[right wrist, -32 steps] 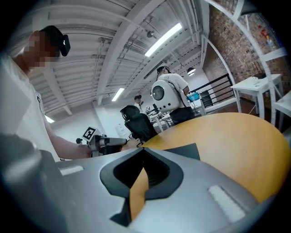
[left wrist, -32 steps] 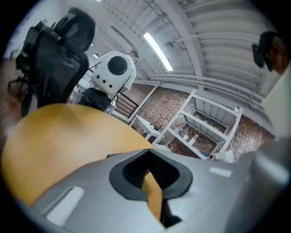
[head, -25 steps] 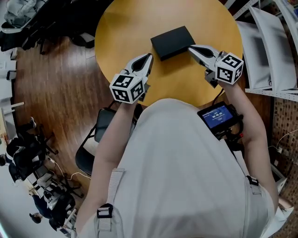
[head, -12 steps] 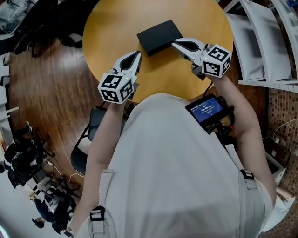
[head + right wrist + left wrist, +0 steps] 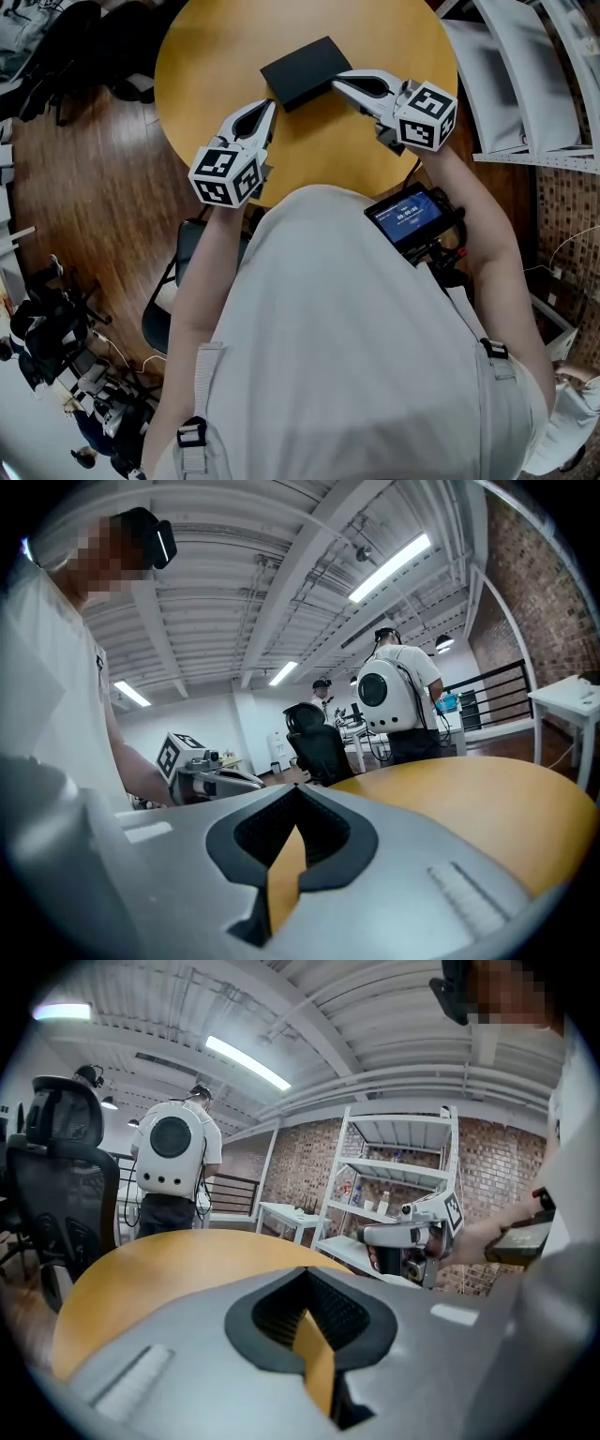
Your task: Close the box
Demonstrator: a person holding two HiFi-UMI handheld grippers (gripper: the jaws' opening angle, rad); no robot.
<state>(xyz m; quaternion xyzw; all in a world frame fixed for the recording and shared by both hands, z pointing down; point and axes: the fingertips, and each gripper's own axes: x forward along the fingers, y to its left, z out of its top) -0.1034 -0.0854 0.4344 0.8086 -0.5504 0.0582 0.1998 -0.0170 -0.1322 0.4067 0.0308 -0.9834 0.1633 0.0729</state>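
A flat black box lies on the round yellow table with its lid down. My left gripper is shut and empty, its tip close to the box's near left corner. My right gripper is also shut and empty, its tip at the box's near right edge; I cannot tell if either touches the box. The left gripper view shows its own closed jaws over the tabletop and the right gripper beyond. The right gripper view shows its own closed jaws and the left gripper. Neither gripper view shows the box.
A small lit screen device hangs at the person's waist. A dark chair stands under the table's near edge. White shelving runs along the right. A person with a white backpack and an office chair stand beyond the table.
The head view has drifted, so the table, box and both grippers sit further up and left in the picture. Both grippers keep their places beside the box, still shut.
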